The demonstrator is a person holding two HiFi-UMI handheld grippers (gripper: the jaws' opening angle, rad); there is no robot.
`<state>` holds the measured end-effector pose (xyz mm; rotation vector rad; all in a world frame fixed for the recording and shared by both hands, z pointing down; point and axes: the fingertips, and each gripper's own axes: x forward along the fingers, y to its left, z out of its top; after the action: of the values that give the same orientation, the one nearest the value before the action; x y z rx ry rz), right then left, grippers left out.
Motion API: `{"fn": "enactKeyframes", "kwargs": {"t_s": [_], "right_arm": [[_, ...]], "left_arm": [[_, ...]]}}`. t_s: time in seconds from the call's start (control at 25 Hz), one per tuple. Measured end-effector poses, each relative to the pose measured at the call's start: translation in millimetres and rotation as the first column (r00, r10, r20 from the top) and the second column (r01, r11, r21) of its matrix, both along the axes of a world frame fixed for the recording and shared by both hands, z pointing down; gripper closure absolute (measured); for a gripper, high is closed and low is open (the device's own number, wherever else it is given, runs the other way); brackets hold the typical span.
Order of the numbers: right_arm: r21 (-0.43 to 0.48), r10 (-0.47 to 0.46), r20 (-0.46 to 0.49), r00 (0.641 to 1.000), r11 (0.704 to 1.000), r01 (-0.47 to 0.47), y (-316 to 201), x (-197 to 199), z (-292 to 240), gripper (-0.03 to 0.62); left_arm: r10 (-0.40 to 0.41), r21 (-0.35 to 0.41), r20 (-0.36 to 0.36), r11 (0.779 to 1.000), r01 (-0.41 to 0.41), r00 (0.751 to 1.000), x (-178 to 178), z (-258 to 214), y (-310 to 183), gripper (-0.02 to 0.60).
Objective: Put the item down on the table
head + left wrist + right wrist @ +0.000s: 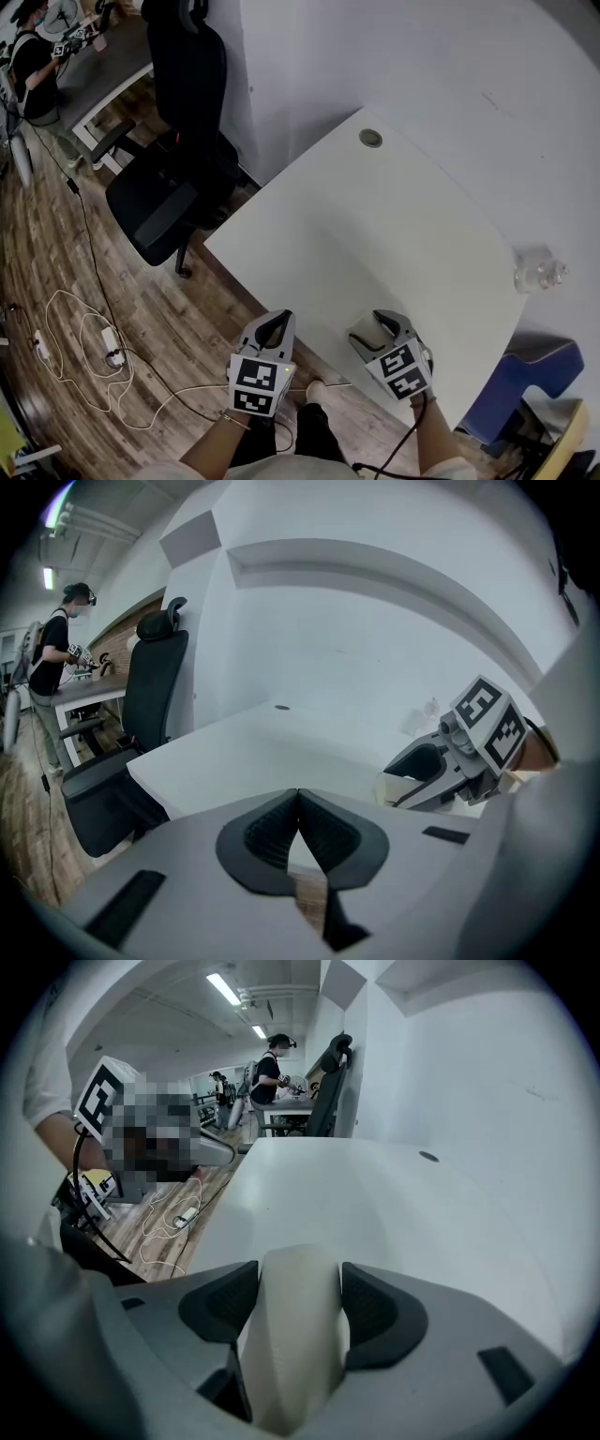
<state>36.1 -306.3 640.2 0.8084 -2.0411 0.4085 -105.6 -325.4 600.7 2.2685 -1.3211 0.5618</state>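
Note:
My right gripper (367, 330) is shut on a cream-white rounded item (289, 1327) that fills the gap between its dark pads; what the item is I cannot tell. In the head view the item (360, 337) hangs over the near edge of the white table (375, 225). The left gripper view shows it as a pale block (397, 786) in the right gripper (419, 772). My left gripper (275, 324) hovers at the table's near corner, level with the right one. Its jaws (298, 804) are shut with nothing between them.
A clear plastic bottle (539, 273) lies at the table's right edge, and a round cable grommet (370, 138) sits at the far end. A black office chair (173, 150) stands left of the table. Cables (94, 347) trail on the wood floor. A person (33, 56) stands far back.

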Motion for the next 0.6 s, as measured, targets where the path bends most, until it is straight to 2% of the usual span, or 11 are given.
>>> {"fn": "enactKeyframes", "kwargs": {"t_s": [0.32,0.6], "right_arm": [[0.011,-0.011,-0.035,0.999,1.0,0.011,2.8,-1.0,2.0,0.296],[0.064,0.067,0.051,0.996,0.995,-0.07,0.6,-1.2,-18.0,0.296]], "left_arm": [[0.023,0.012,0.003,1.0,-0.023,1.0,3.9,-6.7,3.1,0.565],[0.035,0.03,0.003,0.999,-0.035,0.999,5.3,-16.3,3.9,0.565]]}}
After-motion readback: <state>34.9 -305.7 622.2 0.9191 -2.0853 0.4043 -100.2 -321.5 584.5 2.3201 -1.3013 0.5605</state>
